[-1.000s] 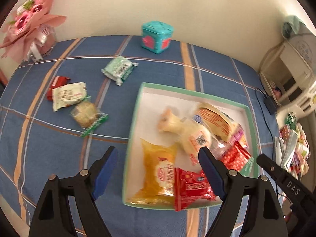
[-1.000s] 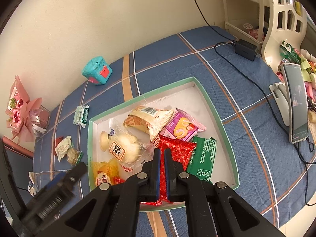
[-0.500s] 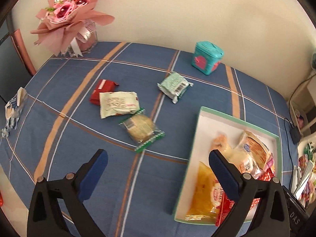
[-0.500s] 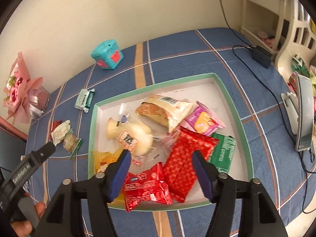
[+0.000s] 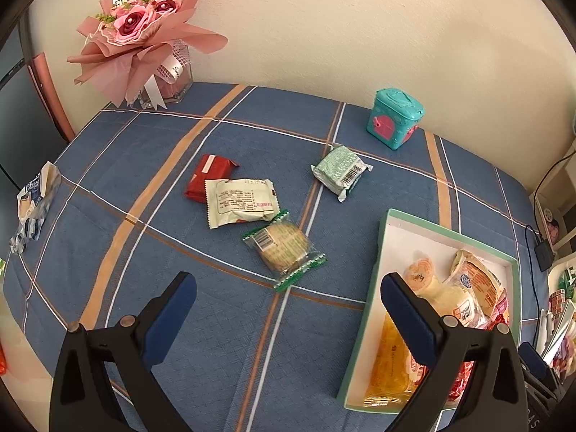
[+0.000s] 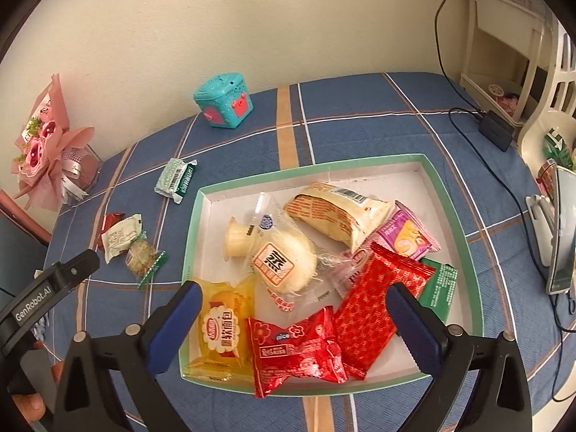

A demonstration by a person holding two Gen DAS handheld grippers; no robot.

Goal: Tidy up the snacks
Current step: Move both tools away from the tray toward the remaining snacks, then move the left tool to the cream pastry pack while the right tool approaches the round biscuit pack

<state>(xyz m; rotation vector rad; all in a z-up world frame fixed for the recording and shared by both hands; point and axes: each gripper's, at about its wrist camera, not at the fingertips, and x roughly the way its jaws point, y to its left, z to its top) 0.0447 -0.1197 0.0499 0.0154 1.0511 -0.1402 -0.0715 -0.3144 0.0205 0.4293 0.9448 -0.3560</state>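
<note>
step: fetching loose snacks | L gripper point(image 5: 288, 318) gaping wide, empty, hovering near cookie pack point(image 5: 284, 246) left of tray point(image 5: 382, 241) | R gripper point(image 6: 293, 325) jaws just been opening, nothing between, over tray | next: L closing on cookie pack

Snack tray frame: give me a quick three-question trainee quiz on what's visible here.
1. True or false: the left gripper is clamped on a snack.
2. How many wrapped snacks lie on the tablecloth outside the tray?
3. Which lies nearest the right gripper? A) teal box B) red flower-print packet C) bouquet

Key: 1. False; its fingers stand wide apart over bare cloth. 2. Four: red packet, white packet, clear-wrapped cookie, green-white packet. 3. B.
</note>
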